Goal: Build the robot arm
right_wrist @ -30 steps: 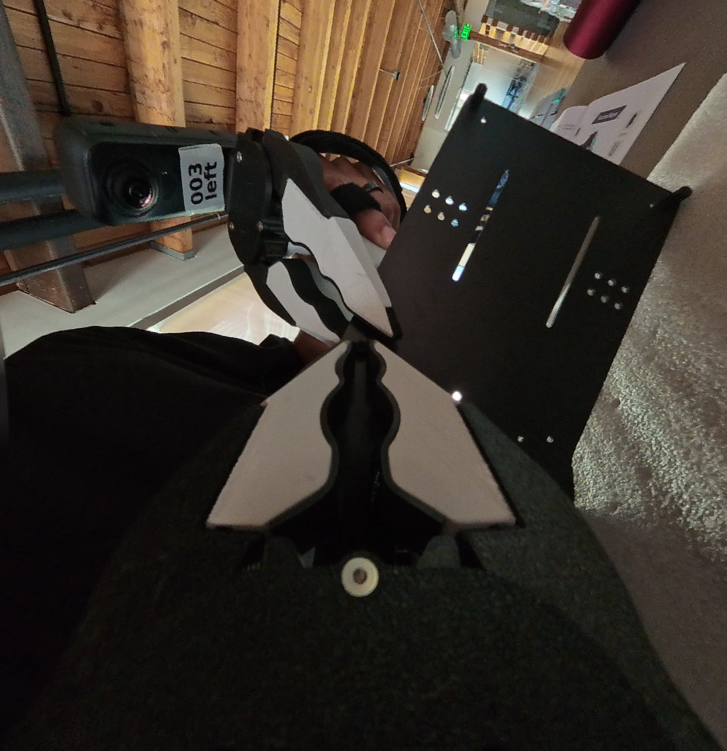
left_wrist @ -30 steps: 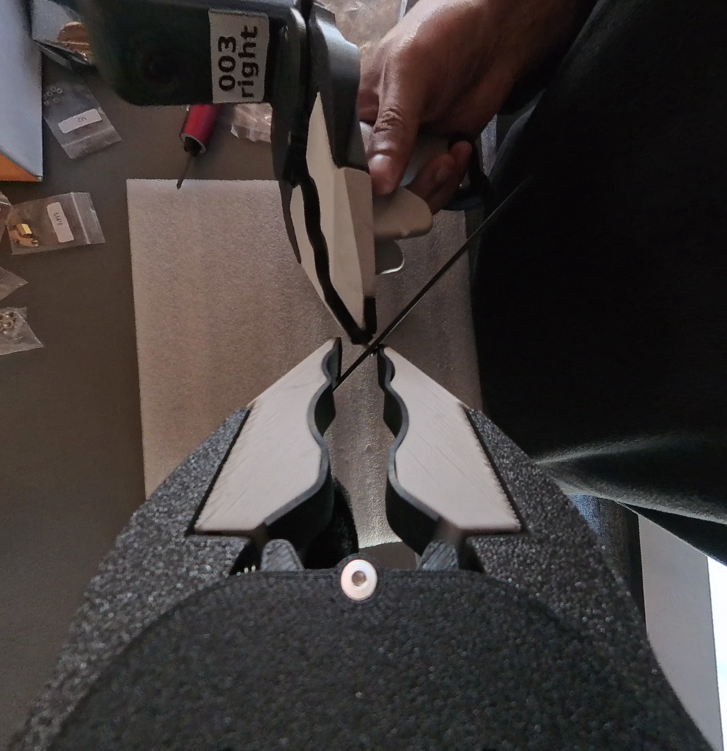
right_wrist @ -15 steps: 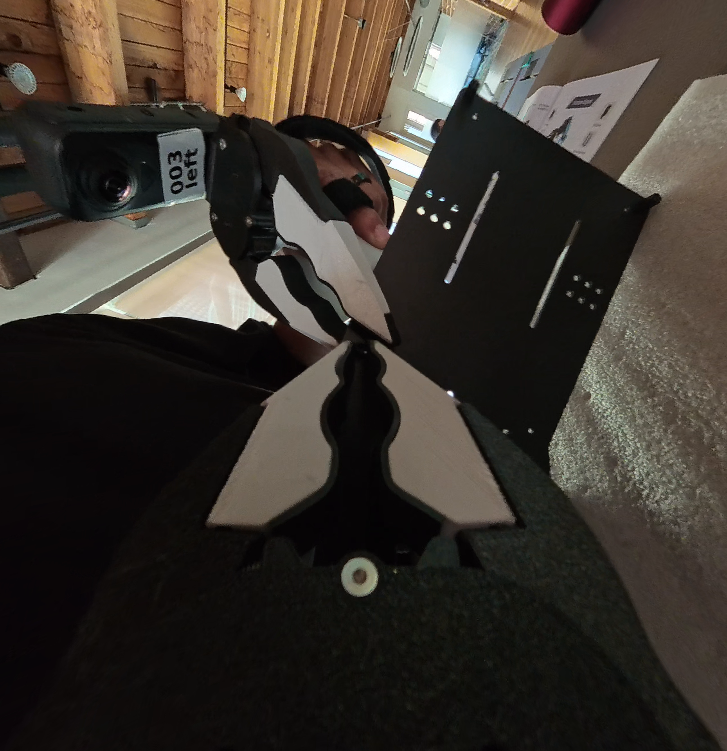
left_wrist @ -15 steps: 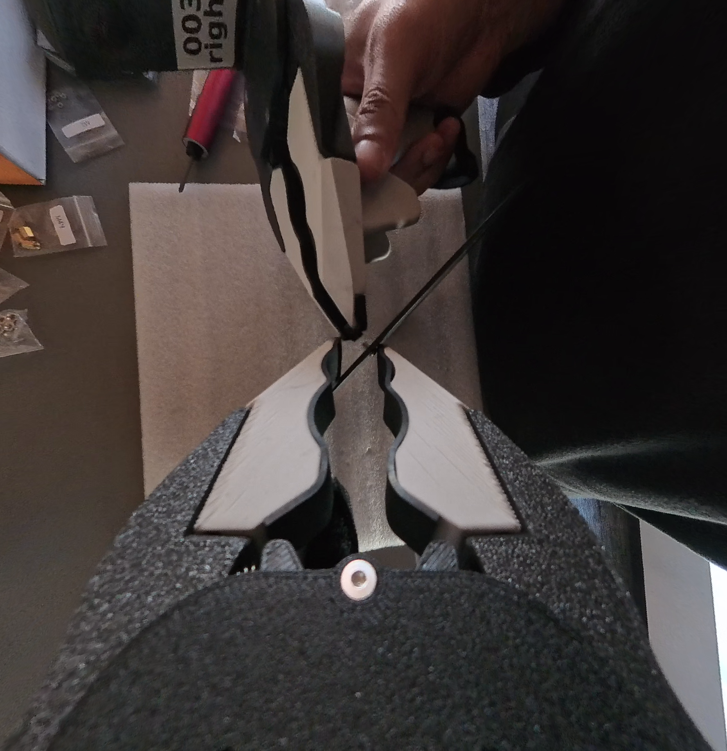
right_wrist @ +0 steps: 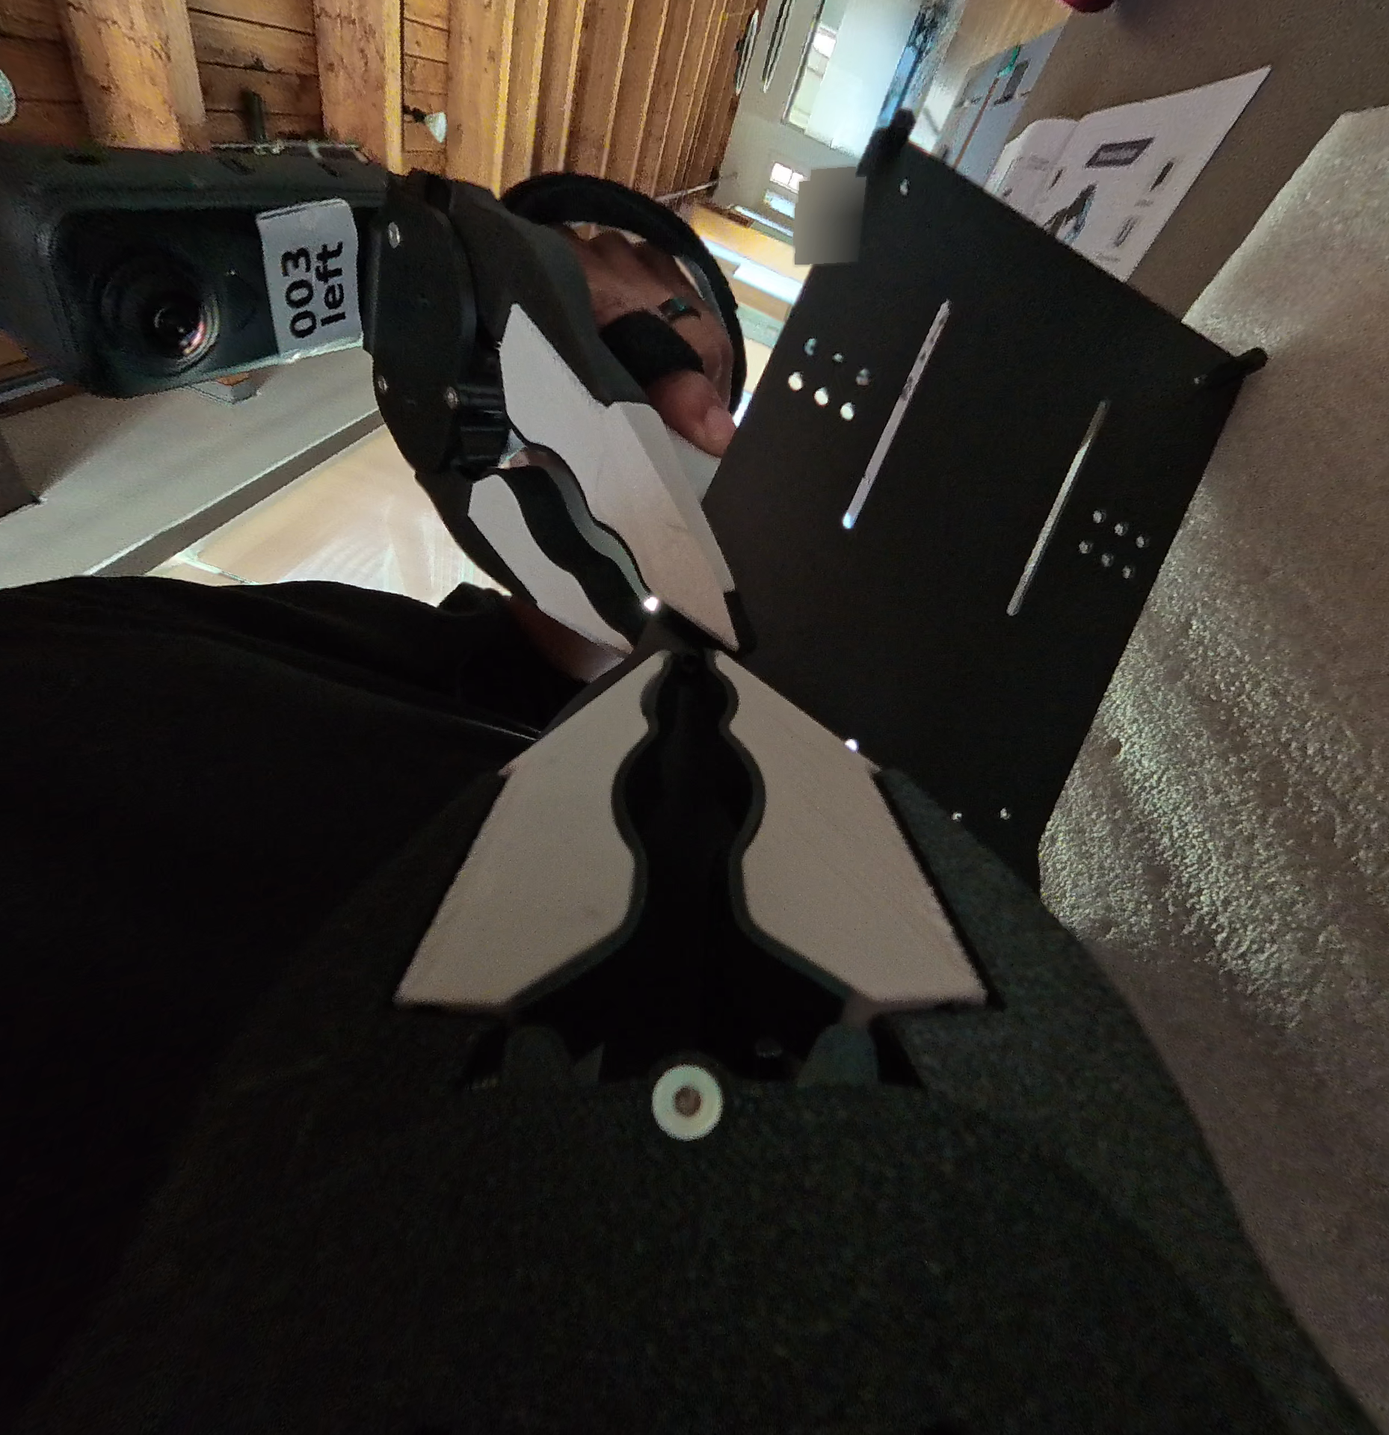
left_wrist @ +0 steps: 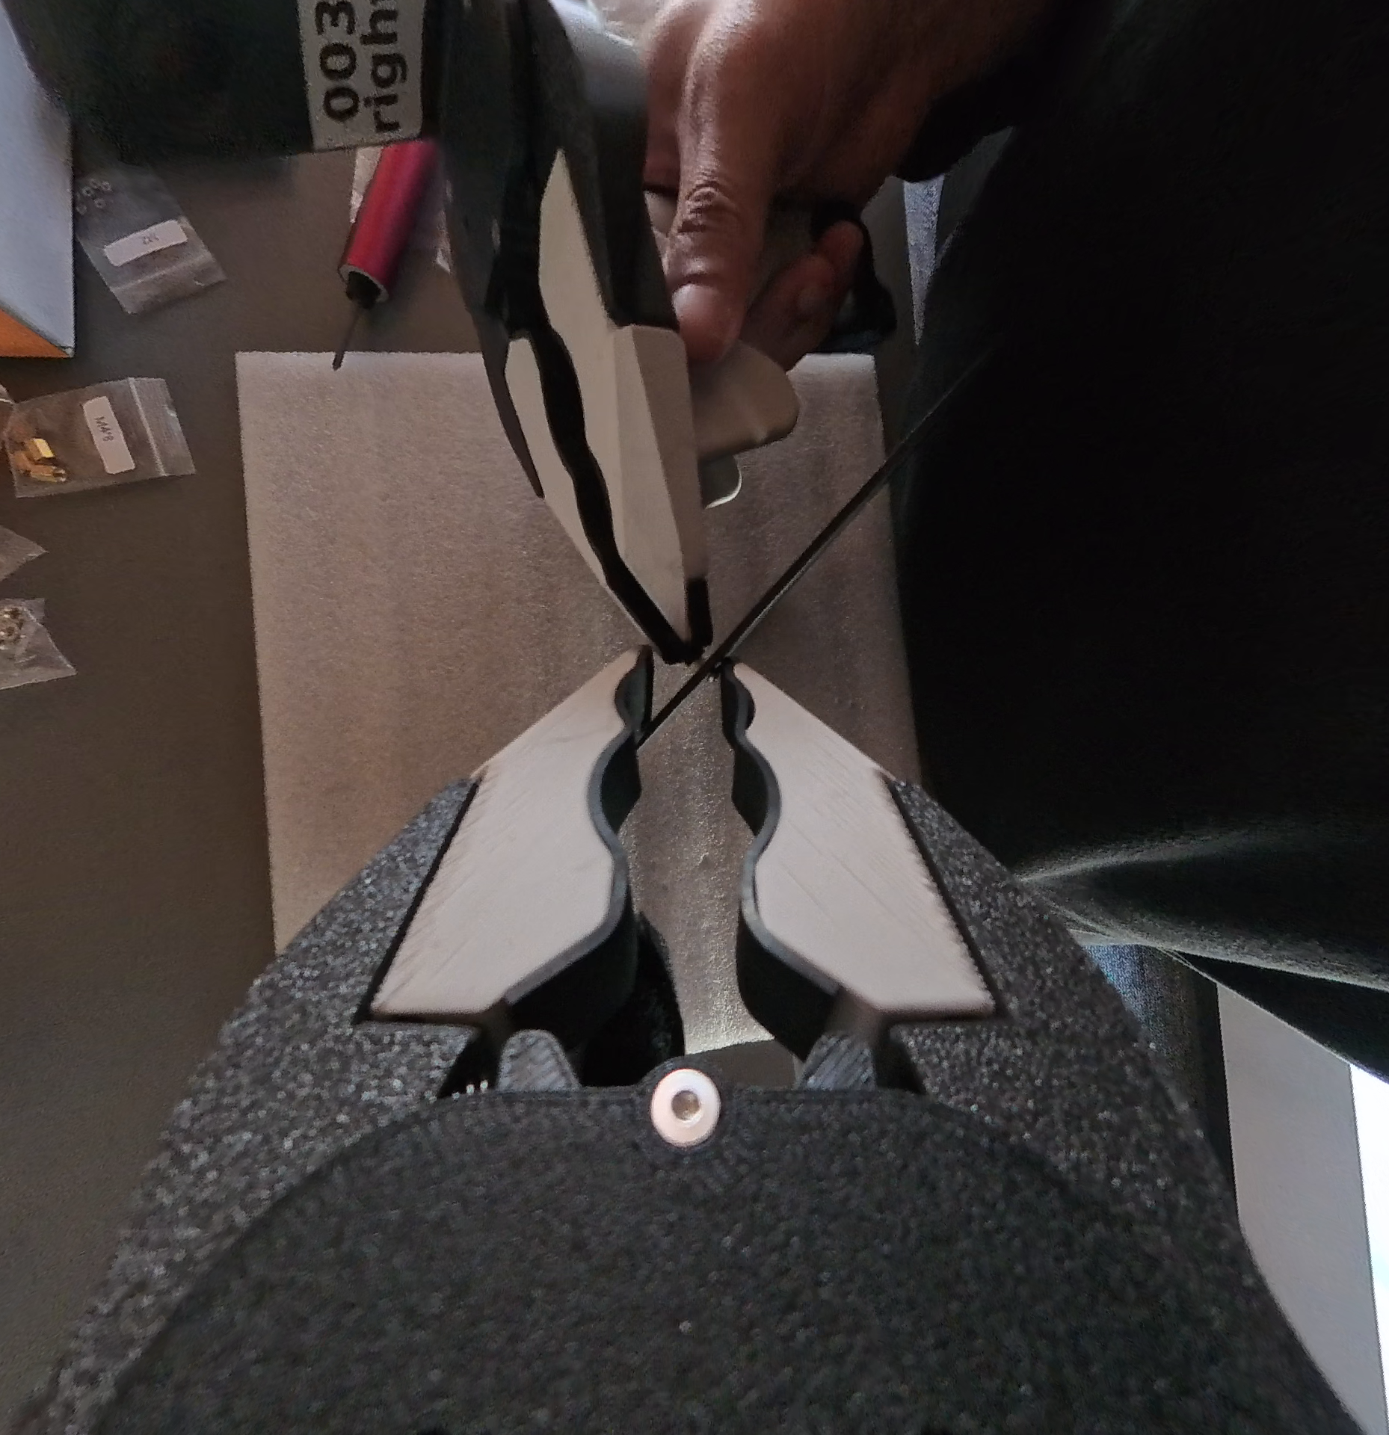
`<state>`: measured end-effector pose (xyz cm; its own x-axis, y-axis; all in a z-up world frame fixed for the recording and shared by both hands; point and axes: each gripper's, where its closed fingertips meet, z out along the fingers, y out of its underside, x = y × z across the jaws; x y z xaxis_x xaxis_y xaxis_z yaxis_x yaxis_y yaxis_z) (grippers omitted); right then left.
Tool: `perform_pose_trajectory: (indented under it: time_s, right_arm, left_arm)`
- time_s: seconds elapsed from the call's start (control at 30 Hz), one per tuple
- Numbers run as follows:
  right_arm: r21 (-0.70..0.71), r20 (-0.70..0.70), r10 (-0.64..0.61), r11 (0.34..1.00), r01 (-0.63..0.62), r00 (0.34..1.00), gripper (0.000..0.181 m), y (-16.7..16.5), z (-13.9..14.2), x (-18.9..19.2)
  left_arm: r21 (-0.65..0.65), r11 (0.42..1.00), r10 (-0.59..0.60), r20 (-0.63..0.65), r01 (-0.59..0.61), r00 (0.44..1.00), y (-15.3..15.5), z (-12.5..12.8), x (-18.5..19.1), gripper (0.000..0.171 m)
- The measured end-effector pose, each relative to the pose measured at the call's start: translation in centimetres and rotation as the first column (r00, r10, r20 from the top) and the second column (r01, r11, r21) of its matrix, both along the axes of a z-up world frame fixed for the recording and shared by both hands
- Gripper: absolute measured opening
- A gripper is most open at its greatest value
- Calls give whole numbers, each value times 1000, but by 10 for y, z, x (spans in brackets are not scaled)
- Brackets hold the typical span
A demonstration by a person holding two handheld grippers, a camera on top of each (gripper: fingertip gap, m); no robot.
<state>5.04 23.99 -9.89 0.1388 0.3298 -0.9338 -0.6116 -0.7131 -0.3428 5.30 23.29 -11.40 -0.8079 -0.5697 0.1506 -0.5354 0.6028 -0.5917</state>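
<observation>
While its two grey fingers stand apart, the left gripper (left_wrist: pixel 685 668) straddles the near edge of a thin black metal plate with slots and small holes (right_wrist: pixel 948 621). That edge runs slantwise through the gap, close to one pad; whether it touches, I cannot tell. The right gripper (right_wrist: pixel 687 660) meets it tip to tip, its jaws drawn together at the very end, right at the plate's edge. Whether anything is pinched between them I cannot tell.

The plate stands tilted, one edge resting on a white foam sheet (left_wrist: pixel 412 543) that lies on the dark grey desk (left_wrist: pixel 132 776). A hand (left_wrist: pixel 753 155) grips the right gripper's handle, and a person's black clothing (left_wrist: pixel 1142 466) fills the side beyond the sheet's right edge.

Farther off, past the sheet's left edge, lie small clear bags of metal hardware (left_wrist: pixel 101 435). A red-handled tool with a thin dark tip (left_wrist: pixel 384 225) lies just off the sheet's far edge. A printed white paper (right_wrist: pixel 1126 163) rests on the desk behind the plate.
</observation>
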Motion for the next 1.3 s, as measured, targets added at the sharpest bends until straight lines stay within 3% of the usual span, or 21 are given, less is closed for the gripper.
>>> perform_pose_trajectory:
  time_s: [0.3,0.63,1.0,1.1,1.17,1.3]
  right_arm:
    - [-67,-22,159,985,-160,987,3,-2,0,-3]
    - [-35,52,187,982,-186,981,4,-3,2,-3]
    - [0,-68,208,978,-208,976,24,-8,11,-4]
    - [2,-75,201,979,-201,977,18,-7,9,-4]
    - [-10,-34,197,980,-197,980,4,-6,2,-4]
    - [-7,10,183,983,-183,983,3,-5,-1,-3]
  left_arm:
    - [25,1000,-17,-2,17,1000,0,-1,-1,17]
    - [-3,1000,-3,-2,3,1000,-1,-1,0,17]
    - [-7,1000,-3,3,3,1000,-1,0,0,17]
    - [-8,1000,-4,1,4,1000,-1,0,0,17]
    - [-8,1000,-3,1,3,1000,0,0,0,17]
    - [-9,1000,0,3,0,1000,-1,0,0,17]
